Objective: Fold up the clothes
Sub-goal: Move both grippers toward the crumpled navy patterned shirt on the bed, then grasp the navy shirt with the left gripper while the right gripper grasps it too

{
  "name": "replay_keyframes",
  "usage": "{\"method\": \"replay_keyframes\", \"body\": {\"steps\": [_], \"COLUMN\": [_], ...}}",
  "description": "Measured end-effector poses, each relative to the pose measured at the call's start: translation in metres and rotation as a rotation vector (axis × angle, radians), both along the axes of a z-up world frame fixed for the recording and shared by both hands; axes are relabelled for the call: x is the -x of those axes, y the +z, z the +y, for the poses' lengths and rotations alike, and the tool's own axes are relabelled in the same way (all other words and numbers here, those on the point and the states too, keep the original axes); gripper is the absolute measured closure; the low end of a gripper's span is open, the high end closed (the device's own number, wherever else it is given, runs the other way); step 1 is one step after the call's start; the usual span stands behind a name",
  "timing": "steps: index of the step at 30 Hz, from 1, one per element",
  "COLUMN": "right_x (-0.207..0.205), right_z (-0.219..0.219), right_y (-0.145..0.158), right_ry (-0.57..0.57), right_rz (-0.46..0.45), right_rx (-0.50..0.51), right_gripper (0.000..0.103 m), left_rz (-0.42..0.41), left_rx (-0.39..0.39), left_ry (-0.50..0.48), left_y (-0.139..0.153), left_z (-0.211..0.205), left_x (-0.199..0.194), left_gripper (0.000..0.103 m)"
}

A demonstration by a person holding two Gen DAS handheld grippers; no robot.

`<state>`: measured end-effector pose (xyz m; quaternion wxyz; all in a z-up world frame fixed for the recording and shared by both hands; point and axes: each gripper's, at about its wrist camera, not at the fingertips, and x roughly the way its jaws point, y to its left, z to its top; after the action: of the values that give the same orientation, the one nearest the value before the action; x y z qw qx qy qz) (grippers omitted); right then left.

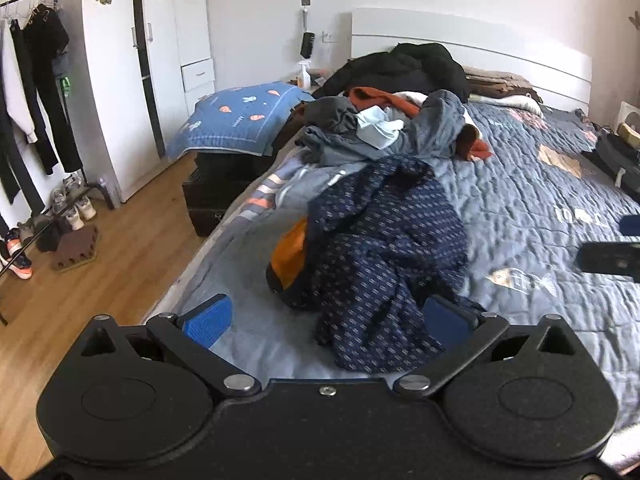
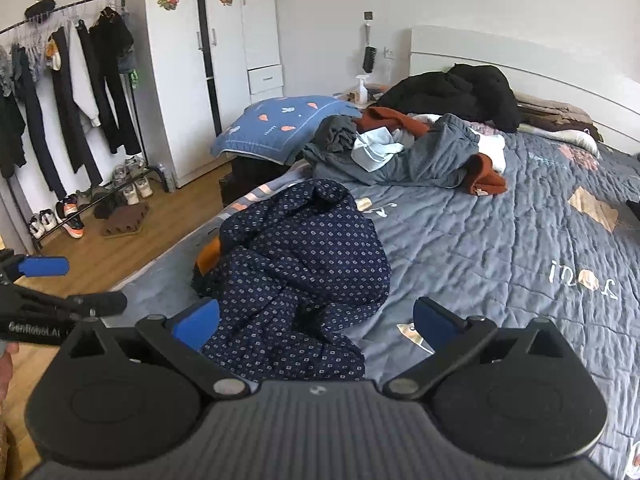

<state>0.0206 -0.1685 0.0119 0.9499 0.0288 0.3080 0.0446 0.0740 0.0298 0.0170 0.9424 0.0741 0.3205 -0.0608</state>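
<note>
Lying crumpled on the near left of the bed point(image 2: 500, 240), the navy patterned garment point(image 2: 304, 256) looks soft, light and floppy; an outer hem seems the best hold. Left gripper point(image 1: 328, 320) and right gripper point(image 2: 316, 320) gape wide, empty.

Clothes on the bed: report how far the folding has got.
Done: nothing on the blue quilt looks folded. In hand: nothing; left gripper and right gripper are open over the crumpled navy patterned garment. Left: that garment and the mixed clothes pile behind it.
</note>
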Motion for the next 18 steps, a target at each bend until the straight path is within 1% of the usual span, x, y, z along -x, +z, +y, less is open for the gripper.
{"method": "replay_keyframes", "body": {"steps": [4, 5, 7, 9, 10, 11, 13, 15, 18], "right_x": [-0.009, -0.011, -0.016, -0.021, -0.023, -0.026, -0.030, -0.034, -0.038], "right_z": [-0.008, -0.010, -0.014, -0.019, -0.021, -0.023, -0.028, -0.034, -0.041], "right_y": [-0.007, -0.009, -0.012, -0.016, -0.018, -0.020, -0.024, -0.030, -0.038], "right_ry": [-0.009, -0.012, -0.017, -0.023, -0.025, -0.028, -0.036, -0.050, -0.054], "right_rz": [0.007, 0.008, 0.007, 0.004, 0.003, 0.001, 0.001, 0.008, 0.012], "right_rx": [-0.024, -0.029, -0.039, -0.049, -0.054, -0.059, -0.072, -0.096, -0.120], "right_gripper": [0.000, 0.000, 0.000, 0.000, 0.000, 0.000, 0.000, 0.000, 0.000], "left_rz": [0.007, 0.019, 0.033, 0.047, 0.056, 0.075, 0.116, 0.149, 0.180], "left_rx": [0.051, 0.068, 0.081, 0.072, 0.066, 0.078, 0.120, 0.165, 0.166], "left_ry": [-0.053, -0.061, -0.082, -0.085, -0.082, -0.086, -0.098, -0.104, -0.110], "left_y": [-0.013, -0.020, -0.031, -0.043, -0.050, -0.057, -0.071, -0.082, -0.098], "left_z": [0.008, 0.010, 0.011, 0.012, 0.013, 0.015, 0.020, 0.024, 0.025], "left_x": [-0.028, -0.036, -0.054, -0.071, -0.080, -0.089, -0.106, -0.121, -0.139], "left_gripper": [0.000, 0.000, 0.000, 0.000, 0.003, 0.007, 0.029, 0.040, 0.042]}}
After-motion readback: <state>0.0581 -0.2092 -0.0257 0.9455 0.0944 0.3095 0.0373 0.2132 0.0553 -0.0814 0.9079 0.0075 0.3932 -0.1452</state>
